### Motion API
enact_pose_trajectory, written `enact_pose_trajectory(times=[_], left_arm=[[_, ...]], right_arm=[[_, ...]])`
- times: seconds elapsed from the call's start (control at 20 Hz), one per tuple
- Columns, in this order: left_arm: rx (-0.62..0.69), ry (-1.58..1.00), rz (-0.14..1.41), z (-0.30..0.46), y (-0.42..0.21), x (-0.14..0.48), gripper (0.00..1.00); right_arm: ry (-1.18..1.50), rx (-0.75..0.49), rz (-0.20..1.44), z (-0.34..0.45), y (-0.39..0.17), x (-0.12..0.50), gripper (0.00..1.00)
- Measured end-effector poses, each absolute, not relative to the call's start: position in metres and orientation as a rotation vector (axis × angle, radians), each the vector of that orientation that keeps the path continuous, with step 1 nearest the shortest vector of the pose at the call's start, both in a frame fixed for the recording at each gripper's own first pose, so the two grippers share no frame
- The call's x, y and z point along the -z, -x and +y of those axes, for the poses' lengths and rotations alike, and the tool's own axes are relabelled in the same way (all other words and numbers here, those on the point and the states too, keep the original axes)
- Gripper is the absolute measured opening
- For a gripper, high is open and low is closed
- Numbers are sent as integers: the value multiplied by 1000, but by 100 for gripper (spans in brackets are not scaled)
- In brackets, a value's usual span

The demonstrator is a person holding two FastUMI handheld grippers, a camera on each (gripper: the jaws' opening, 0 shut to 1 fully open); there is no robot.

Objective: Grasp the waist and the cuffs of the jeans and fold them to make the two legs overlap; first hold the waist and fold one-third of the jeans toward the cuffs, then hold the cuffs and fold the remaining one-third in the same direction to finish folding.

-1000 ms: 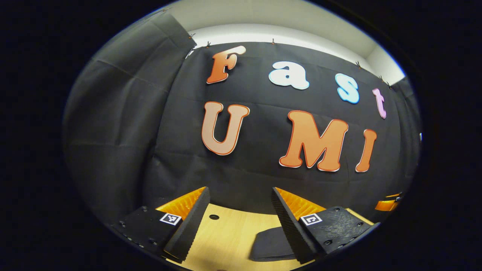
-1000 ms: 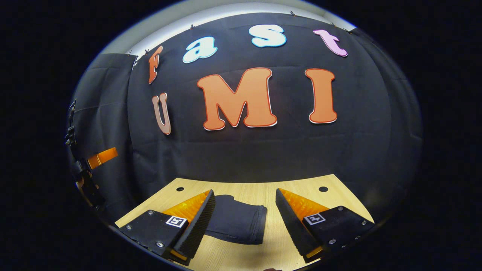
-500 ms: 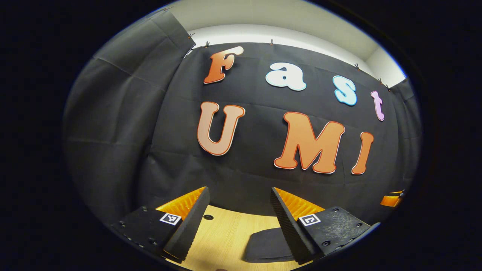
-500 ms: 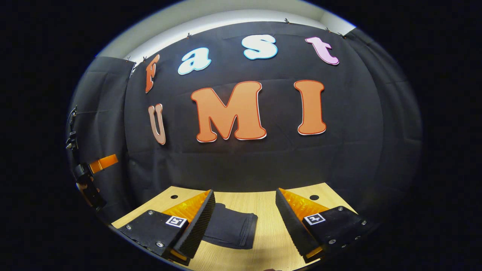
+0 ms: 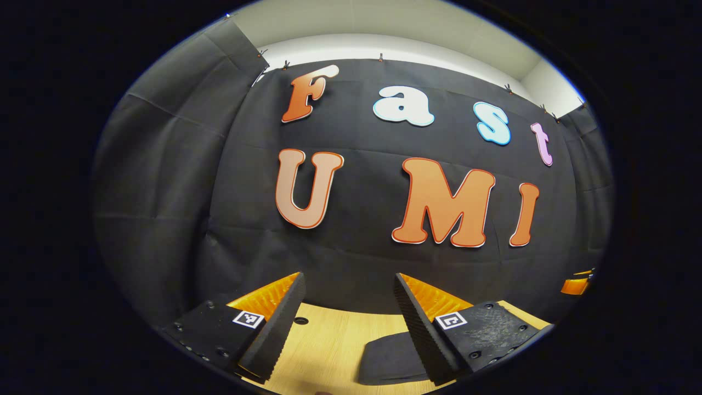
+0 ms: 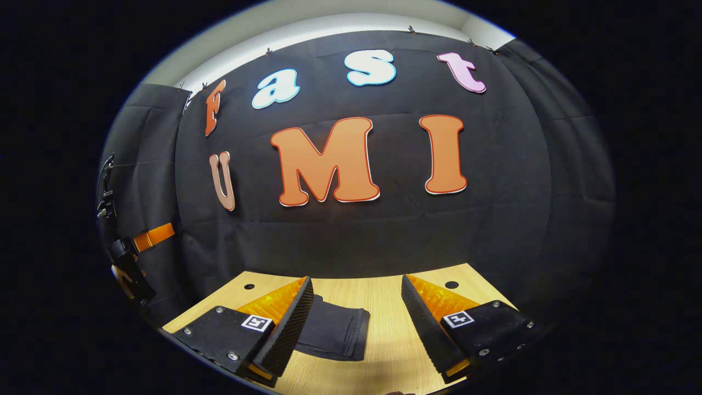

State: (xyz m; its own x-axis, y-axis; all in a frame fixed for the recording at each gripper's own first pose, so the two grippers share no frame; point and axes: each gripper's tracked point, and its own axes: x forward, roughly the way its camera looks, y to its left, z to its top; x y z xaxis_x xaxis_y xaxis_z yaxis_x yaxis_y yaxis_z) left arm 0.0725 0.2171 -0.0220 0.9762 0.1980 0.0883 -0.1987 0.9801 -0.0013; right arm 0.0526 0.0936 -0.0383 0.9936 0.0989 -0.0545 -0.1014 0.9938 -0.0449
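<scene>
The dark jeans (image 6: 334, 333) lie folded into a compact bundle on the wooden table (image 6: 384, 296), seen in the right gripper view just beyond the left finger. My right gripper (image 6: 354, 318) is open above the table, nothing between its fingers. In the left gripper view a rounded edge of the jeans (image 5: 389, 359) lies on the table (image 5: 329, 340), partly hidden behind the right finger. My left gripper (image 5: 348, 318) is open and empty, held above the table. The other gripper (image 6: 129, 249) with a hand shows at the far left of the right gripper view.
The black cloth wall rises right behind the table's far edge. Small round holes (image 6: 451, 285) (image 5: 300, 320) sit in the tabletop near the back. A bit of the other gripper (image 5: 576, 284) shows at the right edge of the left gripper view.
Both grippers have drifted slightly; the jeans appear a little smaller and lower in the right gripper view. Both stay open and empty; the jeans have not moved on the table.
</scene>
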Motion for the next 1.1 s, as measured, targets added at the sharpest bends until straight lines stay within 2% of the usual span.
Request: enact_pose_trajectory(times=[0.05, 0.1, 0.25, 0.3, 0.35, 0.4, 0.5, 0.55, 0.6, 0.85, 0.9, 1.1], left_arm=[[-197, -10, -84, 216, -75, 24, 95], [-201, -17, -83, 214, -78, 23, 98], [-220, -35, -94, 214, -78, 15, 98], [-222, -35, -101, 213, -77, 12, 95], [-224, -31, -103, 212, -75, 11, 95], [-225, -28, -101, 212, -74, 9, 97], [-231, -29, -95, 215, -70, 10, 95], [-238, -31, -89, 217, -67, 11, 95], [-244, -31, -83, 219, -65, 13, 95], [-267, 1, -69, 226, -57, 23, 98], [-268, 7, -68, 226, -56, 24, 98], [-284, -6, -76, 226, -48, 24, 98]], right_arm=[[51, -100, 53, 93, -53, 39, 98], [53, -103, 53, 93, -53, 39, 98], [38, -113, 46, 88, -58, 35, 97], [25, -119, 40, 85, -61, 32, 100], [14, -131, 28, 86, -63, 27, 98], [7, -140, 18, 89, -65, 25, 100], [15, -151, 6, 93, -72, 25, 98], [21, -150, 10, 92, -76, 27, 100], [23, -154, 18, 94, -78, 27, 97], [22, -174, 8, 97, -78, 25, 100], [25, -176, 8, 96, -77, 26, 97], [10, -191, 24, 99, -73, 31, 98]])
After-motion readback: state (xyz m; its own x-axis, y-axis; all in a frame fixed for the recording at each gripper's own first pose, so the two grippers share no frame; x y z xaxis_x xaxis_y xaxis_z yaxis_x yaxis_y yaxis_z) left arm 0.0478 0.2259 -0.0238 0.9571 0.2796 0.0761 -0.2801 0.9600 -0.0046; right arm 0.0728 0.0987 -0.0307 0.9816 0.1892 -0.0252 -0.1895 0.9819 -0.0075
